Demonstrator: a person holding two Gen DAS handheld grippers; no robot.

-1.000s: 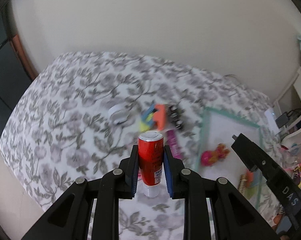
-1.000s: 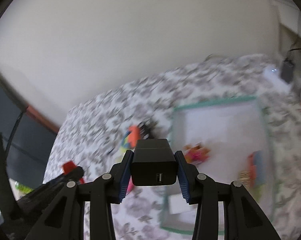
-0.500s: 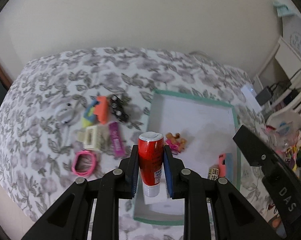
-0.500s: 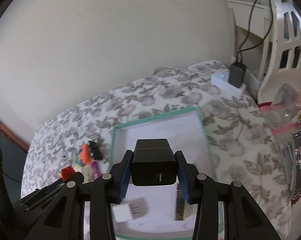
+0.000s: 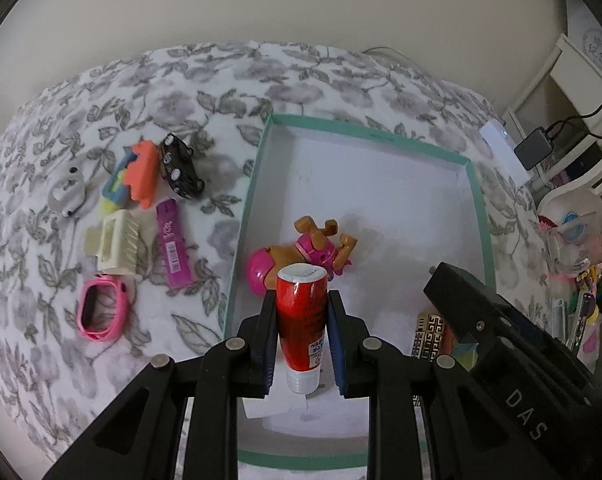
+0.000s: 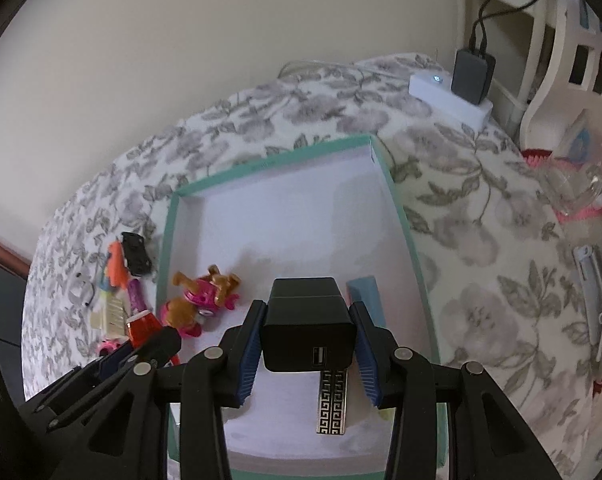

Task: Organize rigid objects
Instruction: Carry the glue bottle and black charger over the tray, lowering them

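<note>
My left gripper (image 5: pixel 301 340) is shut on a red tube with a white cap (image 5: pixel 302 320) and holds it above the near left part of the teal-rimmed white tray (image 5: pixel 365 132). My right gripper (image 6: pixel 307 354) is shut on a black USB charger (image 6: pixel 307 324) above the tray's near right part (image 6: pixel 397 196). A pink and brown toy dog (image 5: pixel 301 256) lies in the tray, also in the right wrist view (image 6: pixel 199 300). A black-and-gold patterned bar (image 6: pixel 333 404) and a light blue block (image 6: pixel 365 296) lie under the right gripper.
Left of the tray on the floral bedspread lie a black toy car (image 5: pixel 181 168), an orange and blue toy (image 5: pixel 135 178), a cream clip (image 5: pixel 115 246), a purple stick (image 5: pixel 174 254), a pink band (image 5: pixel 101 308) and a grey piece (image 5: pixel 67 196). A white power strip (image 6: pixel 449 96) and cluttered shelves stand right.
Both grippers moved right and down from over the bedspread to over the tray, each still holding its object. The tray and toy dog now appear larger and closer.
</note>
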